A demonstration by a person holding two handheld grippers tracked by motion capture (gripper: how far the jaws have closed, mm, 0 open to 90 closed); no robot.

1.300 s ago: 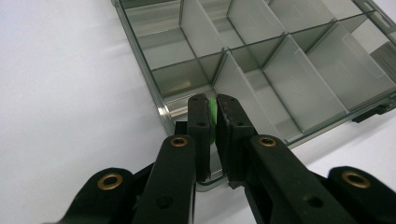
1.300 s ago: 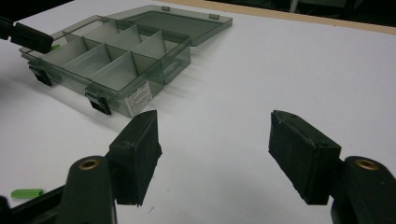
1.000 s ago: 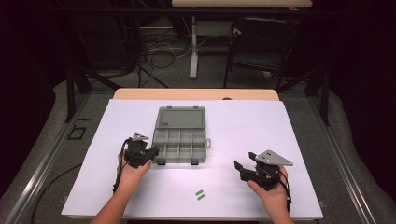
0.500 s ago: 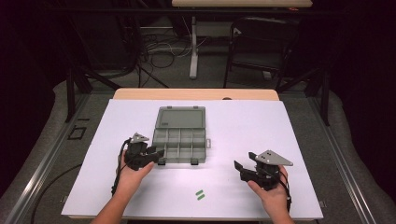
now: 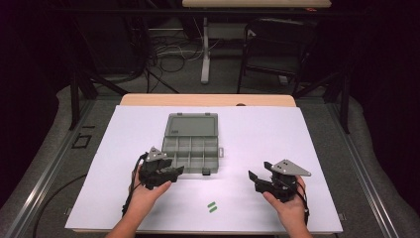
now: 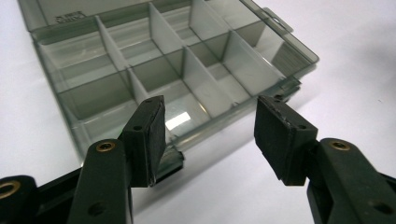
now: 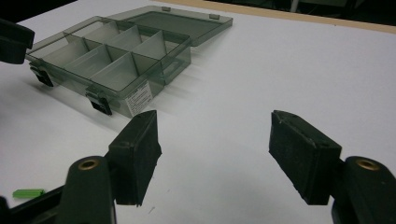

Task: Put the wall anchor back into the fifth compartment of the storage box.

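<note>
A grey see-through compartment box (image 5: 193, 148) lies open on the white table, its lid flat behind it and its cells empty (image 6: 154, 70) (image 7: 112, 56). My left gripper (image 5: 176, 171) hovers at the box's front left corner. Its jaws have just been opening, and they stand apart (image 6: 210, 126) with nothing pressed between them; the box's front wall and a black latch (image 6: 170, 161) lie just beyond. My right gripper (image 5: 253, 181) rests to the right of the box, open (image 7: 215, 140) over bare table. A small green piece (image 5: 212, 207) lies near the front edge.
The white sheet (image 5: 297, 144) covers the table, with a wooden strip (image 5: 208, 100) along the far edge. A second black latch (image 5: 205, 172) sits on the box's front right. Beyond the table are dark floor, cables and chair legs.
The left gripper's jaws, shut at the box's front left latch a second ago, have spread open. That hand has drifted a little toward the near side. The right gripper has stayed put.
</note>
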